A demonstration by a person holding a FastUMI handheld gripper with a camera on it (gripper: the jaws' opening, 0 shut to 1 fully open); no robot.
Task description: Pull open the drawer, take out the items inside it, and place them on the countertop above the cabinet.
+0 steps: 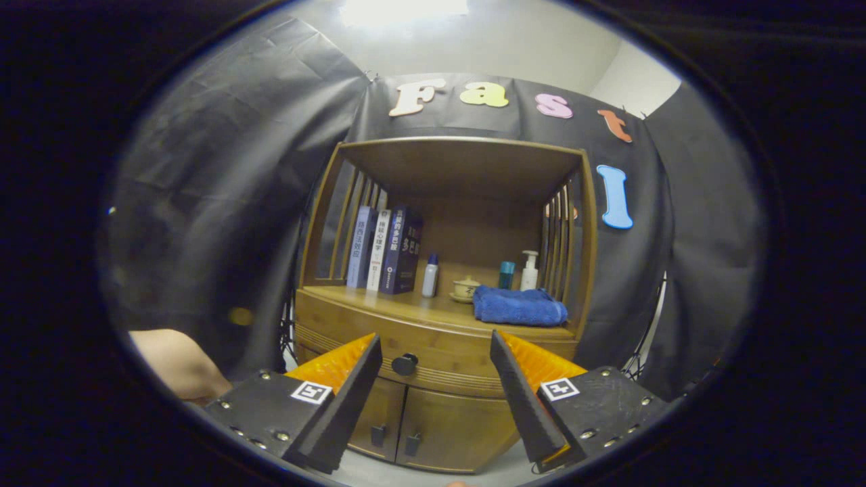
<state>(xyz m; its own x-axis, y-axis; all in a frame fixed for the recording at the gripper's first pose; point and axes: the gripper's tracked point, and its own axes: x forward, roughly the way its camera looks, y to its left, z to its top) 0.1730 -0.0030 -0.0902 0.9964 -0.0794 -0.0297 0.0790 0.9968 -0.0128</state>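
Ahead of the spread, empty fingers [436, 352], the closed wooden drawer's round dark knob [404, 364] sits left of centre; I would shift leftward, then pinch it squarely.

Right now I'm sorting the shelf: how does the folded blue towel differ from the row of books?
The folded blue towel lies flat and soft at the countertop's front right; the row of books stands upright and rigid at the back left. Both sit on the countertop, beyond the open gripper.
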